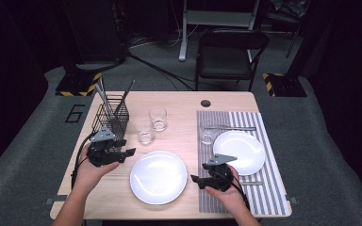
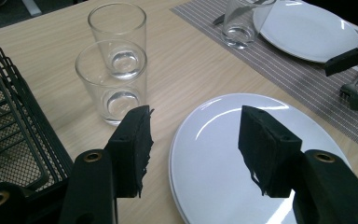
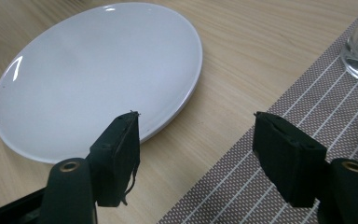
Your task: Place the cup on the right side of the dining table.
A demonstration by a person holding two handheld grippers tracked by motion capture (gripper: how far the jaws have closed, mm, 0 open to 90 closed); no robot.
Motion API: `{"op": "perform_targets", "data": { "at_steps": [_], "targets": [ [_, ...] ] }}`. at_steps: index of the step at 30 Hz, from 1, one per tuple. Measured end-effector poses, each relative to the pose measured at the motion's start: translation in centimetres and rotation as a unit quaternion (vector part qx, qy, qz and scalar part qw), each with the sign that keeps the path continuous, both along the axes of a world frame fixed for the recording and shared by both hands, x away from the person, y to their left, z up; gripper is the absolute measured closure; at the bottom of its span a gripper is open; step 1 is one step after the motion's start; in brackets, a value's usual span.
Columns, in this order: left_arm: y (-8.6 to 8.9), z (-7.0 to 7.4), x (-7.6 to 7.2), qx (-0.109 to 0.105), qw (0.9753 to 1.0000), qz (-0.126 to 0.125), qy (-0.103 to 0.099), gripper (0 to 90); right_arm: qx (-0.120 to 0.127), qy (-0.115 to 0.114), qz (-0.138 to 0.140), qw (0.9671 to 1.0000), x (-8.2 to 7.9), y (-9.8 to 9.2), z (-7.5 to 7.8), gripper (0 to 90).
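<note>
Plate (image 1: 158, 177), white, sits on bare desk (image 1: 179, 101) near front edge, just left of striped mat (image 1: 264, 188), btwn both tongs. Left tongs (image 1: 131, 151) released, jaws wide, at plate's left rim; right tongs (image 1: 194, 179) released too, at right rim over mat edge. Looks like pre-grasp. Best: come in low, straddle rim w/ one jaw under, clench firm, lift level; mind near glass (image 1: 145, 131).

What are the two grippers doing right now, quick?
Left gripper: jaws open, holding nothing.
Right gripper: jaws open, holding nothing.
</note>
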State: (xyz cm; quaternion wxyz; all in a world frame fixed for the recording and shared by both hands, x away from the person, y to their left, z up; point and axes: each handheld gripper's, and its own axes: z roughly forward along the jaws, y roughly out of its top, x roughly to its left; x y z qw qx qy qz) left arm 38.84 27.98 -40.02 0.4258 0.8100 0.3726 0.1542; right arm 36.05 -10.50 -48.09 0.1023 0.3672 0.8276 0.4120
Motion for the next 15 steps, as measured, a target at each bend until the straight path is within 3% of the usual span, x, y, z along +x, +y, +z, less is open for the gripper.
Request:
{"op": "perform_targets", "data": {
  "at_steps": [15],
  "targets": [
    [-0.35, -0.37, 0.16, 0.005, 0.9999, -0.007, 0.006, 44.0, 0.007, 0.004, 0.012, 0.9999, -0.36, 0.58, -1.04, 32.2]
  ]
}}
